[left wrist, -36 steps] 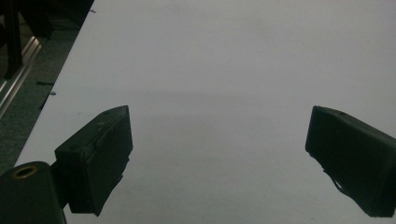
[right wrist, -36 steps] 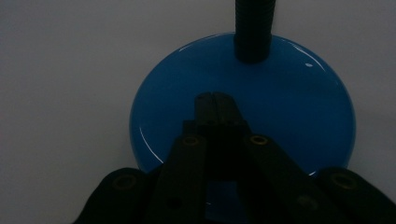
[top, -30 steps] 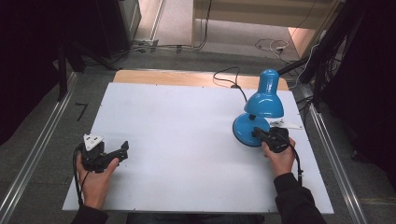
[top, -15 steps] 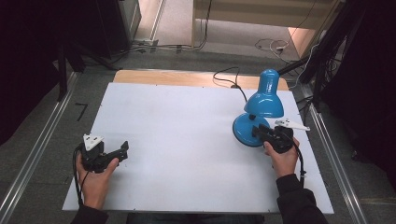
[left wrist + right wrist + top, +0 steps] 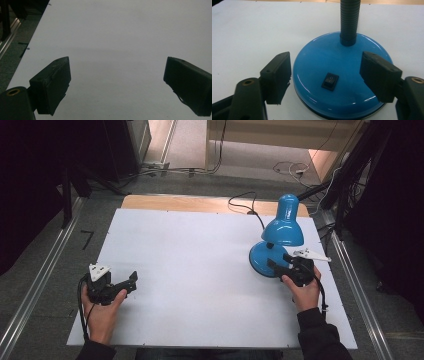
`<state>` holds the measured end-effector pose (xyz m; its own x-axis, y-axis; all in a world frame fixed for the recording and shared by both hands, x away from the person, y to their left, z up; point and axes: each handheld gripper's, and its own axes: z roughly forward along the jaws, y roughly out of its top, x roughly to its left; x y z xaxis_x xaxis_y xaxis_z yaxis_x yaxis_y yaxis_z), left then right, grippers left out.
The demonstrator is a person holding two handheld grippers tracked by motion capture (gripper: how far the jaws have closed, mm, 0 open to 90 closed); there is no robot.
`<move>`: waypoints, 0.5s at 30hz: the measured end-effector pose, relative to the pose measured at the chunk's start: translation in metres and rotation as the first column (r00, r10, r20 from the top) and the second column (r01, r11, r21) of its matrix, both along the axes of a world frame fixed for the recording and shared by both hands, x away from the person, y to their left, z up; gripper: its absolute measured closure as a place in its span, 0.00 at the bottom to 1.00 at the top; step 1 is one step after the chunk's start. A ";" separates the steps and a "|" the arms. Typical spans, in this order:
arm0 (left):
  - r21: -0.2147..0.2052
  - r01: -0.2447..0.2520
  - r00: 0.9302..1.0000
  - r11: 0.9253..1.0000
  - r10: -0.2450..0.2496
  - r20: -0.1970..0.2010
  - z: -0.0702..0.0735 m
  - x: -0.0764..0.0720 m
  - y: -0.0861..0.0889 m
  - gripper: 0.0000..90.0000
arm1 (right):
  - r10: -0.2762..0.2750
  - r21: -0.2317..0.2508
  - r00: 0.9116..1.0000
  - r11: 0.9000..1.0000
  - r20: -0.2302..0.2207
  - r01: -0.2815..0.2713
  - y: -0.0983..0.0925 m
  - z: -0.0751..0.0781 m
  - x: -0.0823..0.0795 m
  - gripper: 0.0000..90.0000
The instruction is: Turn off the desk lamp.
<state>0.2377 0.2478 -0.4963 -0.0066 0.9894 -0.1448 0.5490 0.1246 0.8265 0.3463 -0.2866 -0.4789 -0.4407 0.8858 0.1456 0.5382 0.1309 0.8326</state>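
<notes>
A blue desk lamp (image 5: 280, 227) stands at the right of the white table (image 5: 200, 250), its shade bent over its round base (image 5: 337, 75). A black rocker switch (image 5: 330, 81) sits on the base, below the ribbed neck (image 5: 349, 20). My right gripper (image 5: 282, 265) (image 5: 325, 76) is open at the base's near edge, one jaw to each side of the switch, not touching it. My left gripper (image 5: 127, 282) (image 5: 117, 85) is open low over bare table at the near left, nothing between its jaws.
The lamp's black cable (image 5: 250, 207) runs off the table's far edge. A wooden strip (image 5: 175, 202) borders the far side. Metal rails (image 5: 40, 285) run along both sides of the table. Wide bare table lies between the two hands.
My right gripper has shifted slightly right and closer to the lamp base. The left gripper has stayed put.
</notes>
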 end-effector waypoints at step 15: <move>-0.003 0.001 1.000 1.000 -0.001 -0.001 -0.001 0.000 0.000 0.09 | -0.010 -0.019 1.000 1.000 0.001 0.010 -0.001 -0.001 -0.002 0.22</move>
